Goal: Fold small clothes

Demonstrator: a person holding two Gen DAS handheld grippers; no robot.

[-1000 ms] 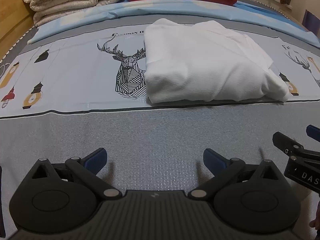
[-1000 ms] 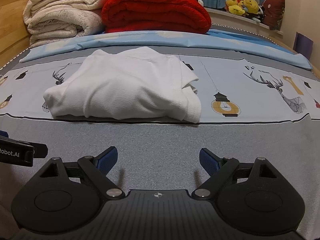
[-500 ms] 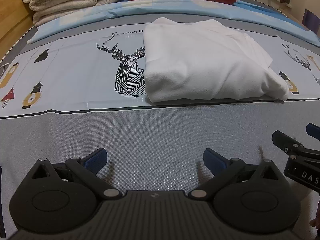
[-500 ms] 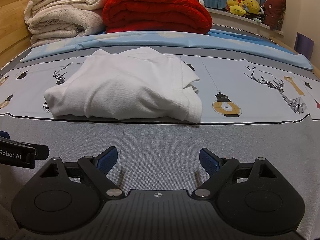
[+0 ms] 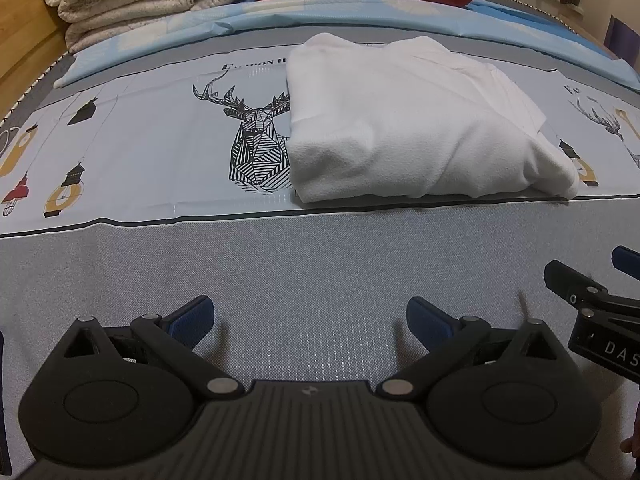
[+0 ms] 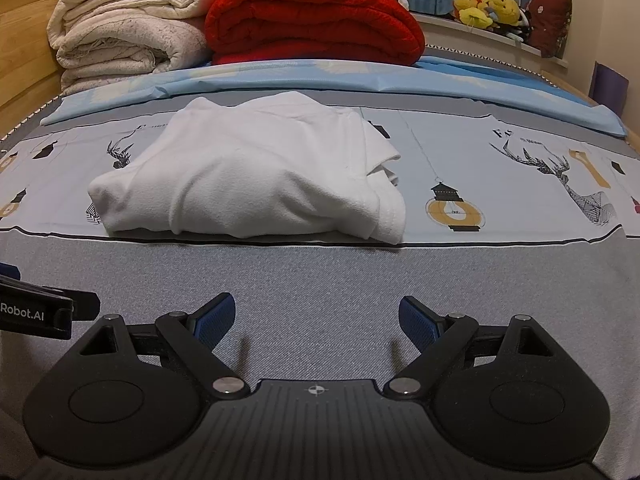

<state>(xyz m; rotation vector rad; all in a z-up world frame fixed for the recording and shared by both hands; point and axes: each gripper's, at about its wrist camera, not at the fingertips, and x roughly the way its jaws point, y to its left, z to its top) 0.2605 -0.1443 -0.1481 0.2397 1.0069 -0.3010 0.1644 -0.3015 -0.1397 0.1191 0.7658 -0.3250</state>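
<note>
Nothing has shifted noticeably since a second ago: both tongs hover in the same places and the garment lies as before. Underneath everything is the bed (image 6: pixel 320 280), with a grey woven band nearest the cameras and a pale printed sheet (image 5: pixel 140 152) of deer and lanterns beyond it. At the far end sit a folded red blanket (image 6: pixel 316 20) and, to its left, a stack of cream blankets (image 6: pixel 124 36). Yellow plush toys (image 6: pixel 488 4) line a ledge at the back right. On the printed sheet lies the folded white garment (image 5: pixel 408 124), its near edge along the dark border line. Left tongs (image 5: pixel 310 316) and right tongs (image 6: pixel 316 316) are both spread apart, holding nothing, low above the grey band.
</note>
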